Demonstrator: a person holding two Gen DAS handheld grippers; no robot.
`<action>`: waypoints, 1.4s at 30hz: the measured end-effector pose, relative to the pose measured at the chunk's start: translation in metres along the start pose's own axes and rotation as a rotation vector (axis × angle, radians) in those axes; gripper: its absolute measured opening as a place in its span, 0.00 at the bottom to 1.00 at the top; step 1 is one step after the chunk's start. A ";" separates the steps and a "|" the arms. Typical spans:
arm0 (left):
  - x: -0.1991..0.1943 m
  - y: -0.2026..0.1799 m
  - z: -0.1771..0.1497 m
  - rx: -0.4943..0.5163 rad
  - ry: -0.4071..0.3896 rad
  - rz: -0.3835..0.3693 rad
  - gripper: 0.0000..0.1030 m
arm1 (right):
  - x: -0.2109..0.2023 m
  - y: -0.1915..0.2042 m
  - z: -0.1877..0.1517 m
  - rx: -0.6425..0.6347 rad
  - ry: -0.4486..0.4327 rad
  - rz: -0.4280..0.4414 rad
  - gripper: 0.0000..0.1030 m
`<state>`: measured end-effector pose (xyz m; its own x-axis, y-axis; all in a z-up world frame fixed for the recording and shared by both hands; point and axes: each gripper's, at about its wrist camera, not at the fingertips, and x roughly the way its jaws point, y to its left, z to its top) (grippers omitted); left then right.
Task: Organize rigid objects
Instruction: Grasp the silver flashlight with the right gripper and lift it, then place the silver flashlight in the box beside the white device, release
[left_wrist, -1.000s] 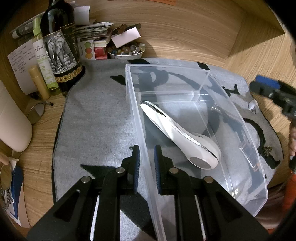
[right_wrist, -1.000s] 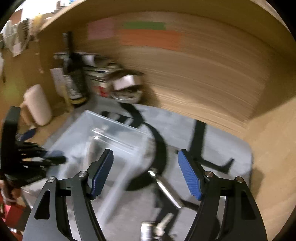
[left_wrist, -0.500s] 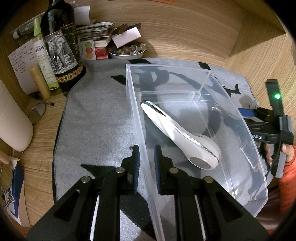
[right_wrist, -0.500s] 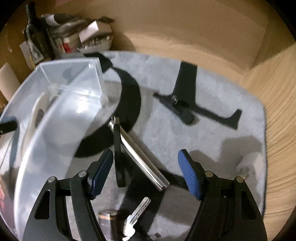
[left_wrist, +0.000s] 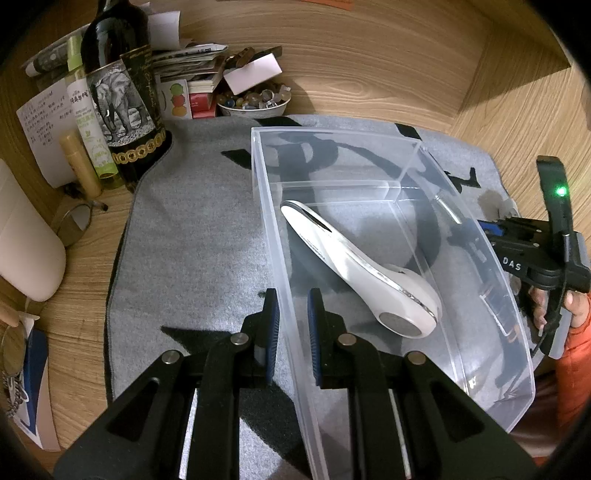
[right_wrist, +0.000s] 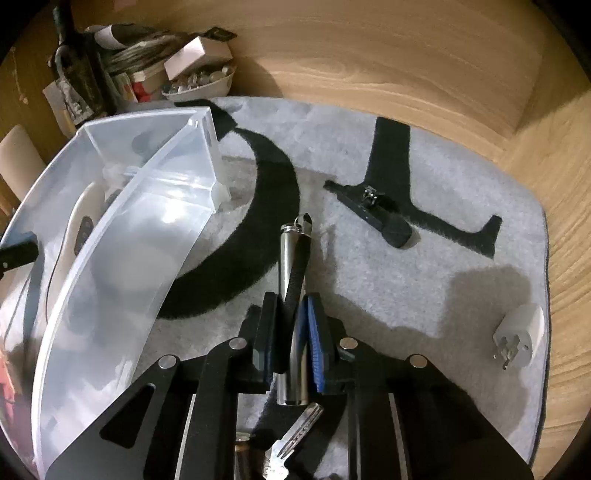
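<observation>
Wooden worktop, grey mat. White device already in bin. Left tongs pinch bin wall; right tongs pinch steel tube — keys, plug, clippers left.

Clear bin walls left, open mat right

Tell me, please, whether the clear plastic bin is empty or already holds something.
Not empty: the clear plastic bin holds one white handheld device lying flat on its floor; nothing else shows inside.
</observation>
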<state>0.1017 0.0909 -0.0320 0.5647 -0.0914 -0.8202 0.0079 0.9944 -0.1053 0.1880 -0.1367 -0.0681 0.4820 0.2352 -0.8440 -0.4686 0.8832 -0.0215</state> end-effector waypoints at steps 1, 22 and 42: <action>0.000 0.001 0.000 0.001 0.000 0.000 0.13 | -0.003 0.000 0.000 0.002 -0.010 -0.003 0.14; 0.000 -0.001 0.000 -0.005 -0.001 -0.001 0.13 | -0.089 0.036 0.039 -0.057 -0.271 0.054 0.14; 0.000 -0.003 0.000 -0.005 -0.002 -0.004 0.13 | -0.055 0.107 0.051 -0.194 -0.173 0.138 0.14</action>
<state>0.1020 0.0881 -0.0319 0.5667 -0.0951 -0.8184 0.0060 0.9938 -0.1113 0.1491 -0.0349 0.0034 0.5155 0.4279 -0.7424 -0.6629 0.7481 -0.0291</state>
